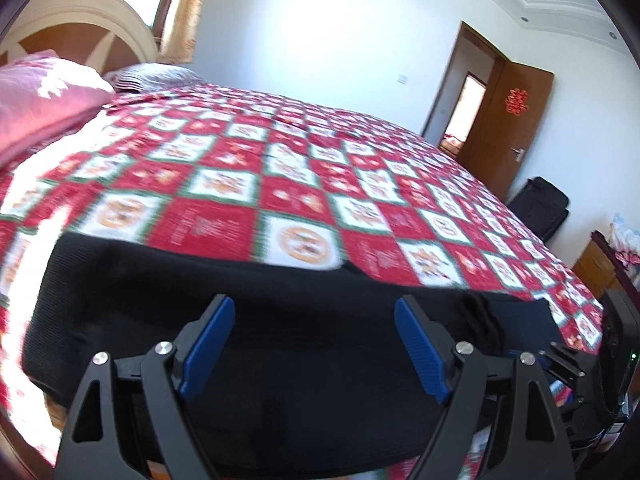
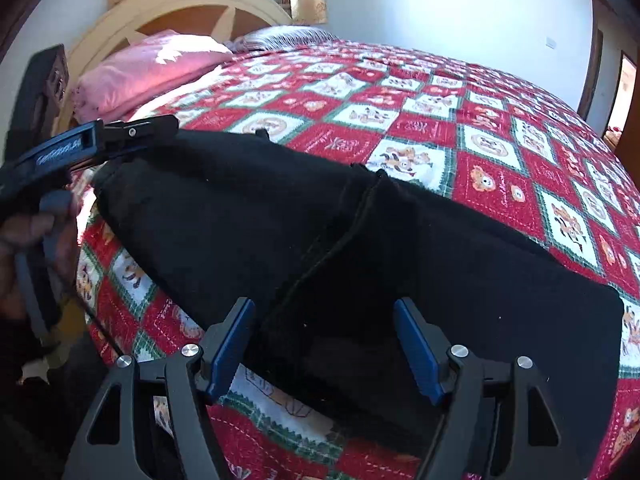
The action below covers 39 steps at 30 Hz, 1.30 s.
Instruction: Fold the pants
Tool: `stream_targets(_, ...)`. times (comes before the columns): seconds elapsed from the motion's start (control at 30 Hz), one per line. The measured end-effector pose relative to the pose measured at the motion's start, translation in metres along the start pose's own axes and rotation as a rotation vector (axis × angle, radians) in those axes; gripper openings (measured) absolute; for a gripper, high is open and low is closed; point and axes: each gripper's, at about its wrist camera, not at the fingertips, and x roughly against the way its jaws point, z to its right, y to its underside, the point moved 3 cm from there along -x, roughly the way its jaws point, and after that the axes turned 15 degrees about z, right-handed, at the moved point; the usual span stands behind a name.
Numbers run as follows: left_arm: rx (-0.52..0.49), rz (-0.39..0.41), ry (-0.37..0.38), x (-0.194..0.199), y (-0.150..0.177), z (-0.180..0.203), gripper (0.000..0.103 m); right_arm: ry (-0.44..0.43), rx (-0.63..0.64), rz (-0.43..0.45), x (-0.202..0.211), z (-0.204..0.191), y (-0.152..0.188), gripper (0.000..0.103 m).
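Black pants (image 2: 400, 248) lie flat across the near edge of the bed, a seam running down their middle. My right gripper (image 2: 324, 308) is open just above the near part of the pants, by the seam. My left gripper (image 1: 314, 306) is open and empty over the pants (image 1: 240, 300) at their left end. In the right wrist view the left gripper (image 2: 160, 124) shows from the side at the pants' far left corner. I cannot tell whether either gripper touches the cloth.
The bed carries a red, white and green patchwork quilt (image 1: 304, 184), with a pink pillow (image 2: 152, 68) and a striped pillow (image 1: 152, 76) by the cream headboard (image 2: 168, 4). An open brown door (image 1: 508, 120), a black bag (image 1: 540, 204) and a wooden cabinet (image 1: 596, 268) stand to the right.
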Motion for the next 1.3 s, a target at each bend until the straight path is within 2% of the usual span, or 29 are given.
stream_targets(0.13,0.004,0.028,-0.13,0.016,-0.015,-0.061,0.085,-0.025,-0.039,0.015,0.005,0.006,-0.004,0.073)
stream_targets(0.23,0.013,0.026,-0.214,0.03,-0.015,-0.106,0.085,-0.032,-0.094,0.09,0.019,0.01,-0.014,0.073)
stream_targets(0.33,0.074,0.012,-0.234,0.039,-0.005,-0.142,0.086,-0.002,-0.105,0.127,0.023,0.014,-0.021,0.073)
stream_targets(0.43,0.203,-0.017,-0.19,0.038,0.011,-0.168,0.082,0.023,-0.13,0.128,0.022,0.018,-0.02,0.073)
stream_targets(0.5,0.23,-0.032,-0.185,0.035,0.017,-0.17,0.068,0.047,-0.135,0.123,0.019,0.021,-0.016,0.073)
stream_targets(0.57,0.211,-0.048,-0.159,0.031,0.02,-0.163,0.048,0.087,-0.144,0.114,0.017,0.028,-0.011,0.073)
stream_targets(0.67,0.16,-0.052,-0.173,0.029,0.023,-0.152,0.048,0.109,-0.18,0.106,0.015,0.036,-0.005,0.073)
stream_targets(0.77,0.195,-0.053,-0.186,0.028,0.024,-0.16,0.052,0.119,-0.203,0.107,0.016,0.042,-0.003,0.073)
stream_targets(0.9,0.15,-0.052,-0.189,0.028,0.024,-0.158,0.051,0.123,-0.184,0.11,0.017,0.039,-0.004,0.073)
stream_targets(0.97,0.125,-0.053,-0.18,0.029,0.022,-0.154,0.037,0.126,-0.172,0.108,0.017,0.037,-0.003,0.073)
stream_targets(1.07,0.081,-0.041,-0.204,0.035,0.015,-0.148,0.027,0.132,-0.156,0.113,0.018,0.035,-0.003,0.073)
stream_targets(1.3,0.097,-0.017,-0.22,0.041,0.005,-0.145,0.023,0.147,-0.149,0.103,0.016,0.035,-0.001,0.073)
